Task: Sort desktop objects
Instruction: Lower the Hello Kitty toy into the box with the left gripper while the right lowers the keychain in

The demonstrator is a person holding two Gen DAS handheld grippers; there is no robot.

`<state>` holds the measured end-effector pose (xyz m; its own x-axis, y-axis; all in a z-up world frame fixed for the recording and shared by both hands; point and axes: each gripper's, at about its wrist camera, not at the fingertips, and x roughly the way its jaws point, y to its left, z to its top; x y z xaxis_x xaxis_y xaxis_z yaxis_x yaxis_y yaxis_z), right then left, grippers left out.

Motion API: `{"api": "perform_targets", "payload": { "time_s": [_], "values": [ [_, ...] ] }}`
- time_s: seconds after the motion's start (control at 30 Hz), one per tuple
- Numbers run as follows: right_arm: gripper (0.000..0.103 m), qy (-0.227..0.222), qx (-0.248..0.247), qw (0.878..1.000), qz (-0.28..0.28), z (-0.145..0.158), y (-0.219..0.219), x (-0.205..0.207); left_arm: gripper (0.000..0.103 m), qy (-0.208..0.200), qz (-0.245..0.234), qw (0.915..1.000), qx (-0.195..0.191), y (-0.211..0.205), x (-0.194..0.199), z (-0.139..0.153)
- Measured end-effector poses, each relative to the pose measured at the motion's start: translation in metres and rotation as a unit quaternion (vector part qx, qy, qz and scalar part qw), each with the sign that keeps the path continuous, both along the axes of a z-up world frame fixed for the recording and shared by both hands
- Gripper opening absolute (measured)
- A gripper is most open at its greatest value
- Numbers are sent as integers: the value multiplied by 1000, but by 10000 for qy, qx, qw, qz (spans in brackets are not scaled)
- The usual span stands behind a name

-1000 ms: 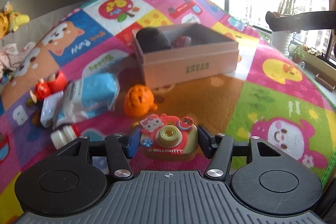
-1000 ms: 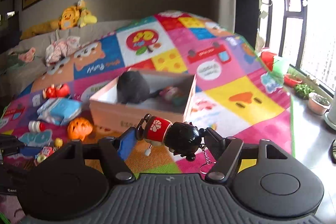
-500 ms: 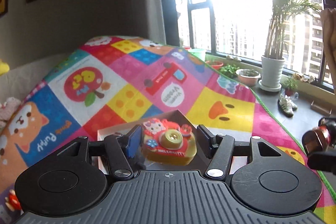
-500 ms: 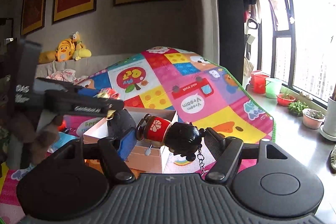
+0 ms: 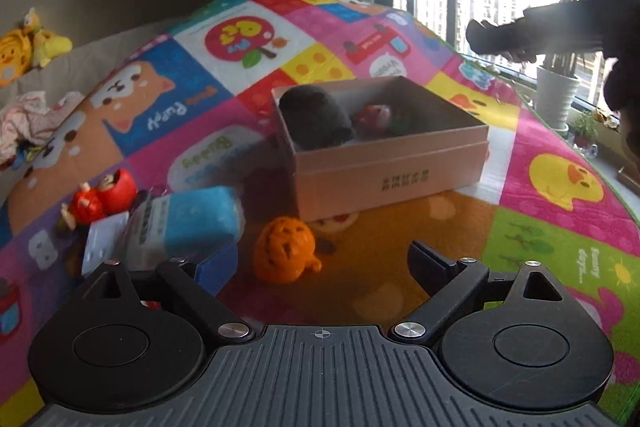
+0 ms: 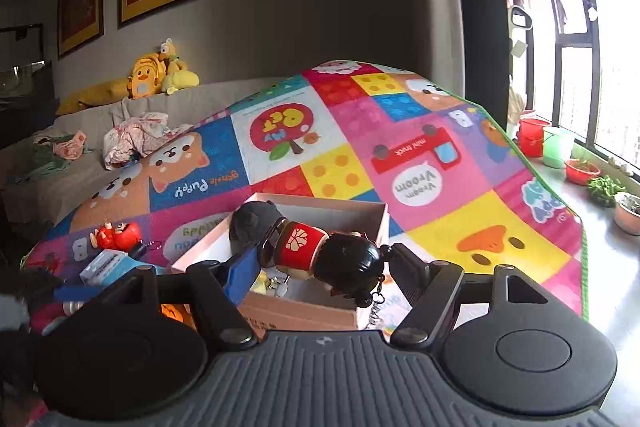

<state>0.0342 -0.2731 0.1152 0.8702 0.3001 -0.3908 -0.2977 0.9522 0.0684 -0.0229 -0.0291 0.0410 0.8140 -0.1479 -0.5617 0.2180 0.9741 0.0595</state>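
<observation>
Toy camera gone from left gripper (image 5: 320, 263), jaws just opened, empty | right gripper (image 6: 320, 267) tilted down over box (image 6: 304, 311), clamping doll (image 6: 324, 259)

The play mat (image 5: 560, 251) is smooth, printed foam with a faint sheen, and the pink box (image 5: 384, 167) on it is matt cardboard with a plain paper finish. Just left of it, the orange pumpkin toy (image 5: 284, 253) looks like moulded plastic, and the doll (image 6: 328, 259) has a glossy black plastic head. Far left, cloth (image 6: 136, 139) lies crumpled on a matt fabric sofa (image 6: 80, 183).
</observation>
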Motion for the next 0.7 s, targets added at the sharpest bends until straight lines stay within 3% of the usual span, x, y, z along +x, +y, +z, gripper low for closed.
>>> {"api": "perform_targets", "payload": {
  "time_s": [0.13, 0.17, 0.23, 0.37, 0.53, 0.7],
  "values": [
    [73, 137, -184, 9995, -200, 2, 19, 37, 97, 124, 180, 9998, -12, 24, -17, -9],
    [81, 202, -262, 9991, -249, 0, 22, 44, 97, 134, 231, 9996, -19, 29, -20, -11],
    [84, 152, -392, 9983, -402, -5, 30, 44, 98, 131, 352, 9993, -69, 40, -27, -13],
    [84, 194, -594, 9979, 193, -19, 60, 20, 99, 148, 642, 9976, -232, 61, -37, -16],
    [81, 542, -1059, 9843, 1301, -55, 127, -8, 99, 147, 858, 9958, -273, 80, -50, -18],
    [77, 1005, -1012, 9784, 1496, -86, 173, 5, 99, 133, 1068, 9939, -228, 97, -63, -17]
  ]
}}
